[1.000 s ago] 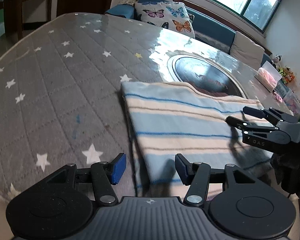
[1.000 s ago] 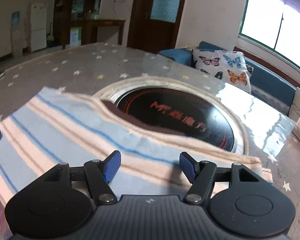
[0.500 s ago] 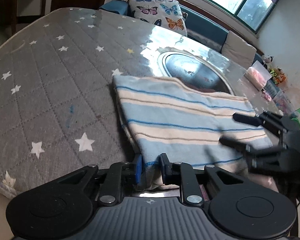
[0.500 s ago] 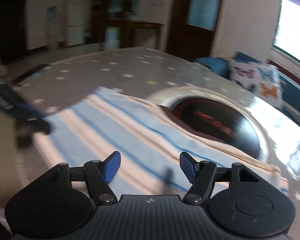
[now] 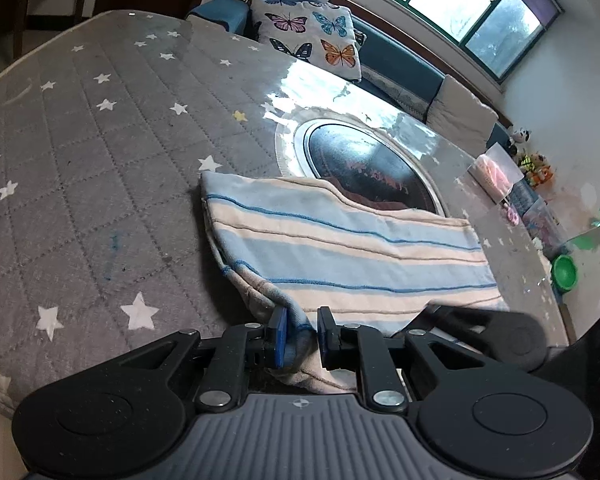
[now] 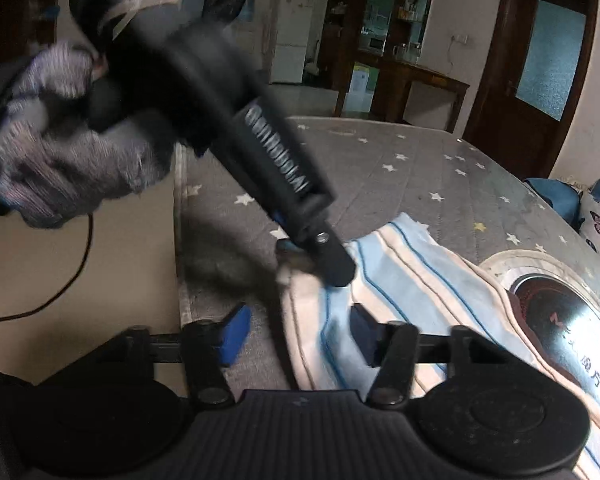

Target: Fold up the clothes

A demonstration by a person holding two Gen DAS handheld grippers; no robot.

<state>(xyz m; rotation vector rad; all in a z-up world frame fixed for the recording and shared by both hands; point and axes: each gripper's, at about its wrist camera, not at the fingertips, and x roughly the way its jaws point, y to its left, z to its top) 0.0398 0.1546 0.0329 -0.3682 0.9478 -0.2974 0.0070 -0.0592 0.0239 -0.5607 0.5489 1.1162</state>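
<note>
A light blue and cream striped cloth lies folded on the grey star-patterned table cover, its far edge over a round cooktop. My left gripper is shut on the cloth's near corner, with fabric bunched between the blue pads. The right wrist view shows that same left gripper held by a gloved hand, pinching the corner. My right gripper sits just beside it at the cloth's near edge. Its jaws are closing with the edge between them, and the pads stand apart from the fabric.
A round black cooktop is set into the table behind the cloth. A butterfly cushion and sofa lie beyond. A clear box and green bowl stand at the right. The table's edge and a cable are at the left.
My left gripper has shut on the cloth's near corner and lifted it slightly. My right gripper has swung left along the near edge to beside the left one, and its jaws have narrowed.
</note>
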